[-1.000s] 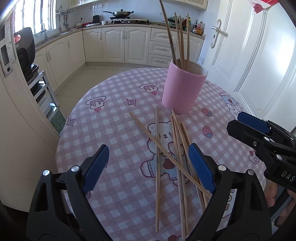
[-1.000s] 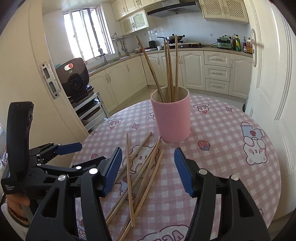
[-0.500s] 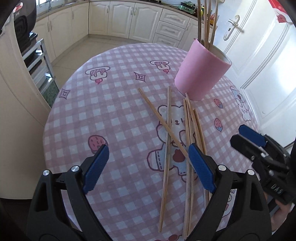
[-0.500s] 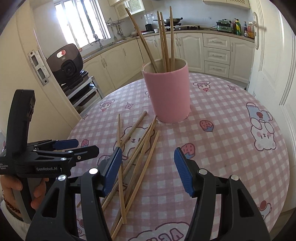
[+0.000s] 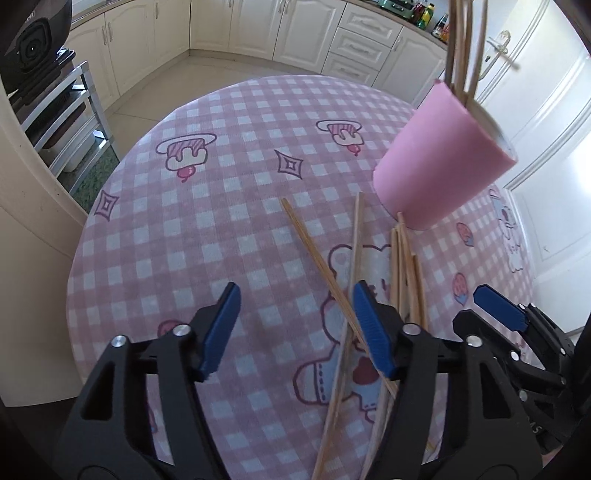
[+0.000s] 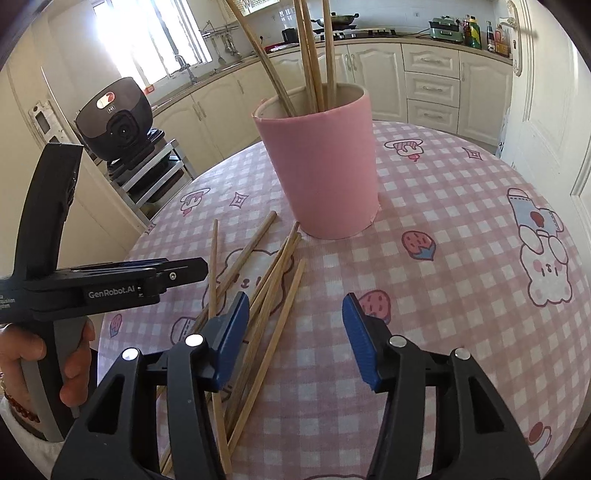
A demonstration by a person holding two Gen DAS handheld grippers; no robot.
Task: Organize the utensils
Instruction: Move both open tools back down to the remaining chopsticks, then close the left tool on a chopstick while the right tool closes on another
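Observation:
A pink cup (image 5: 439, 166) (image 6: 321, 166) stands on the round table and holds several upright wooden chopsticks (image 6: 310, 55). Several loose chopsticks (image 5: 321, 258) (image 6: 273, 273) lie crossed on the cloth in front of it. My left gripper (image 5: 295, 328) is open and empty, low over the cloth, its right finger (image 5: 373, 332) over the loose chopsticks. It also shows in the right wrist view (image 6: 184, 267). My right gripper (image 6: 295, 339) is open and empty, just right of the loose chopsticks. It also shows in the left wrist view (image 5: 498, 314).
The table wears a pink checked cloth (image 5: 221, 221) (image 6: 461, 240) with cartoon prints. A black appliance on a metal rack (image 6: 118, 125) stands left of the table. Cream kitchen cabinets (image 5: 258, 29) run behind, and a white door (image 5: 535, 92) is at the right.
Both grippers have moved lower and closer to the loose chopsticks and the cup. The left gripper now has its right finger over the chopsticks. Both stay open.

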